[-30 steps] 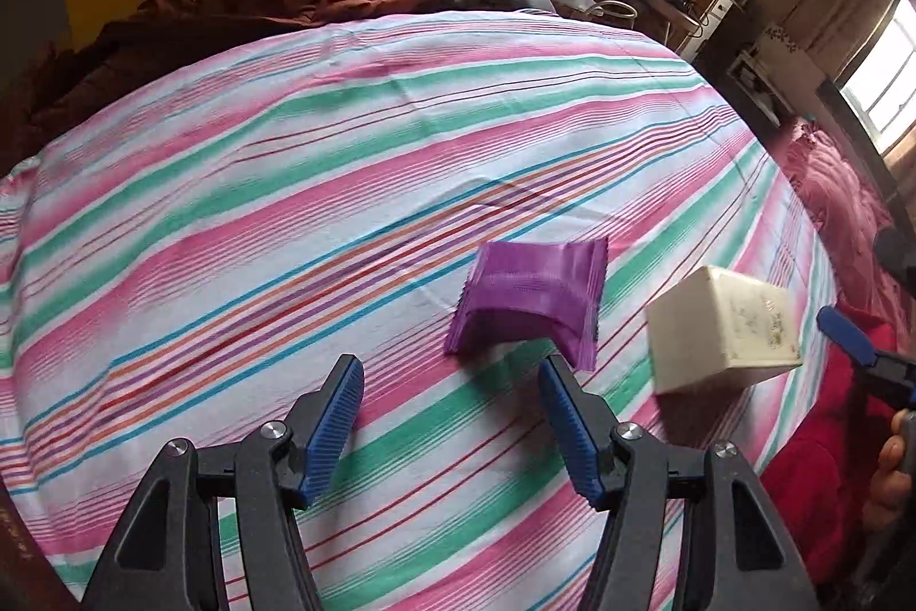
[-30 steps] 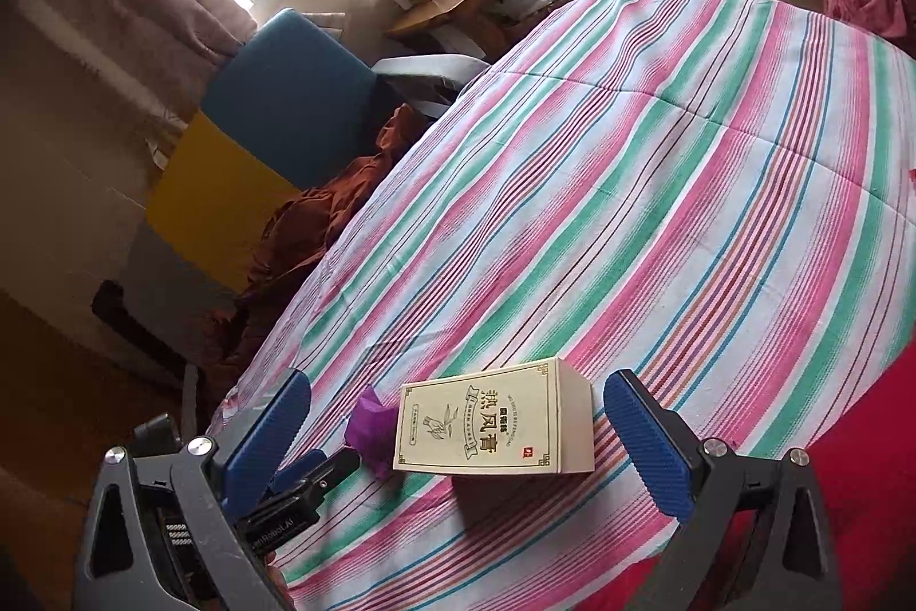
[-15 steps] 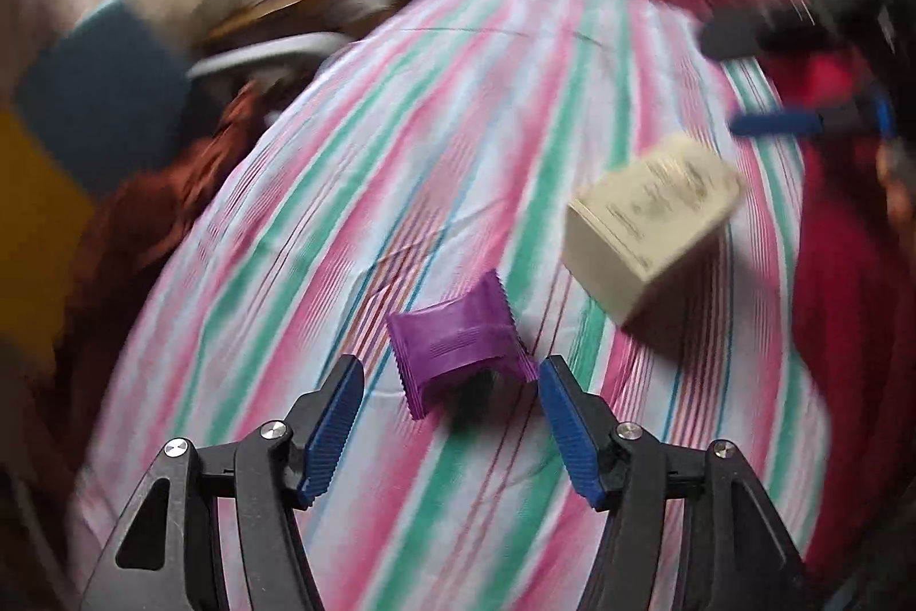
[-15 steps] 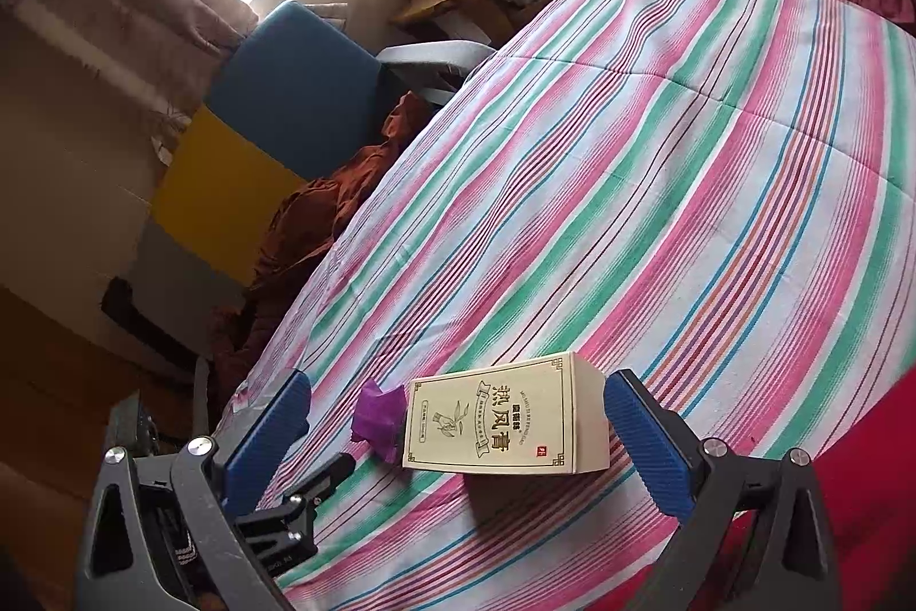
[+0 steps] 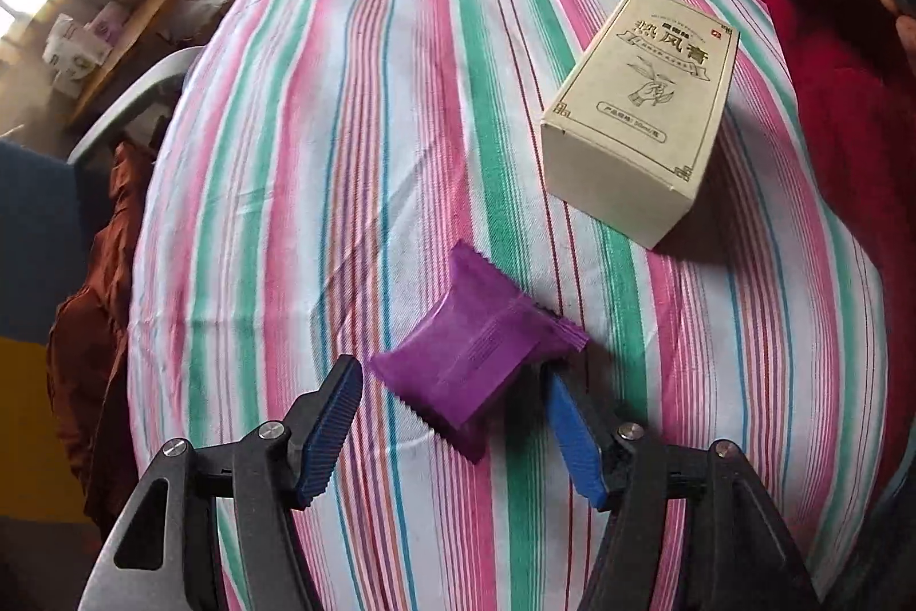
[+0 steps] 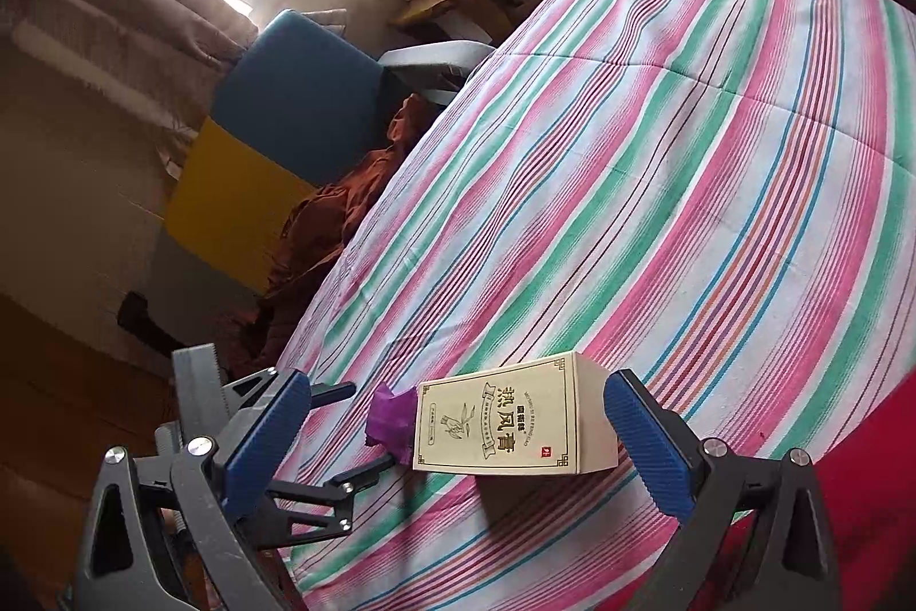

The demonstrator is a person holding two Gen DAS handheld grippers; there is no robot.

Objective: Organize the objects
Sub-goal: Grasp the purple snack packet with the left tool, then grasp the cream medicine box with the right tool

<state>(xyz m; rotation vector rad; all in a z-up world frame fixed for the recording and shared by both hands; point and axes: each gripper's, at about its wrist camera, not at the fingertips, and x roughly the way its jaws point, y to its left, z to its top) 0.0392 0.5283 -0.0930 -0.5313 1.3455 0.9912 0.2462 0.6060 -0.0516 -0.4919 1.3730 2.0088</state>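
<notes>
Left gripper (image 5: pixel 452 396) hangs over the striped bed (image 5: pixel 355 107), jaws wide apart either side of the purple packet (image 5: pixel 478 363). Right gripper (image 6: pixel 458 428) is spread too, the cream box (image 6: pixel 504 425) lying between its fingers, just beside the packet.

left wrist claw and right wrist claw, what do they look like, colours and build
Both match: the left claw and right claw have black angular plastic arms with triangular cut-outs, silver round screw heads at the joints, and long blue ribbed pads on the inner faces. No cables or sleeves show.
</notes>
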